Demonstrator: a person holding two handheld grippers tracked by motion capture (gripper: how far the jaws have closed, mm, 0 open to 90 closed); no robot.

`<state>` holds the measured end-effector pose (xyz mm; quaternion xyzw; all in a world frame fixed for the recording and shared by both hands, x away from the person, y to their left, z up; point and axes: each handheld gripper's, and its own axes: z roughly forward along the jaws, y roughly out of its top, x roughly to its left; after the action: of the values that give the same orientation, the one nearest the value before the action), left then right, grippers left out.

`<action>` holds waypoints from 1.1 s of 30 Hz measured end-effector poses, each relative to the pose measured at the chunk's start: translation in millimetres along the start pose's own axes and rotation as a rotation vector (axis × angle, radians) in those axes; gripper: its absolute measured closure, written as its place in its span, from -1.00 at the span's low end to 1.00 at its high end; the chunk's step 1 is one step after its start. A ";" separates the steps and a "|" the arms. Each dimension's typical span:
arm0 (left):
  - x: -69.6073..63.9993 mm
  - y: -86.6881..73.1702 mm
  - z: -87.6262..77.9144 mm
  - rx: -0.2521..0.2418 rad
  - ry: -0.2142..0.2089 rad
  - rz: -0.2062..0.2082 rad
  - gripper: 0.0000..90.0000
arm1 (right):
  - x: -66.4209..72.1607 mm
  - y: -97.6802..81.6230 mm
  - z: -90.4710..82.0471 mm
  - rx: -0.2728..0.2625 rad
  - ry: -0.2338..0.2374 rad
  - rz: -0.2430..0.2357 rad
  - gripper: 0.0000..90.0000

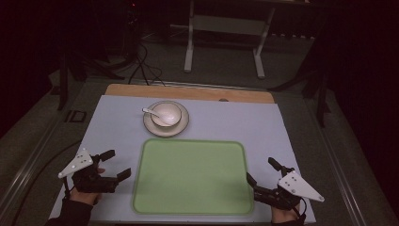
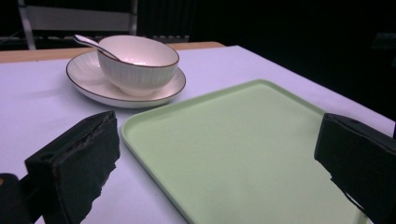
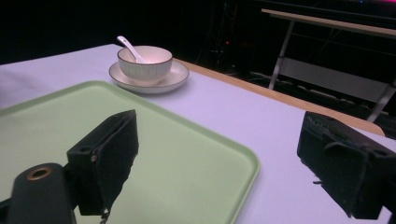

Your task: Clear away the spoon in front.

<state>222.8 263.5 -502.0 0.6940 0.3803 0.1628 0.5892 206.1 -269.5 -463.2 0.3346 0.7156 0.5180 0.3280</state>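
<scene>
High view: one green tray (image 1: 190, 176) between left gripper (image 1: 114, 164) and right gripper (image 1: 262, 171), both spread wide, nothing held; beyond it one bowl (image 1: 166, 114), one spoon (image 1: 151, 112), one saucer (image 1: 165, 128). Gripper views: tray edge lies between each gripper's jaws, path unobstructed

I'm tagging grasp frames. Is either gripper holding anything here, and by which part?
Nothing is held. The left gripper and the right gripper both stand open at either side of the green tray, fingers clear of it.
</scene>
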 end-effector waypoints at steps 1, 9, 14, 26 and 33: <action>-0.1 0.1 0.0 0.003 0.001 0.000 -1.00 | 0.2 0.2 0.2 0.003 -0.001 -0.002 -0.73; 1.6 1.8 -1.9 0.019 -0.047 0.000 -1.00 | 4.7 -0.7 0.9 0.015 0.014 0.004 -0.73; -4.6 3.3 1.6 0.053 -0.078 0.030 -1.00 | 6.1 -0.7 0.2 0.010 0.016 0.003 -0.73; -22.8 19.3 10.0 0.096 -0.155 0.108 -1.00 | 9.1 0.4 0.1 0.004 0.013 -0.005 -0.73; -29.0 43.4 19.2 0.111 -0.164 0.156 -1.00 | 10.9 0.7 0.6 0.005 0.014 -0.009 -0.73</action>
<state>231.2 228.6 -459.6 0.7639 0.2841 0.1296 0.5648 200.6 -260.0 -464.1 0.3289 0.7207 0.5170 0.3244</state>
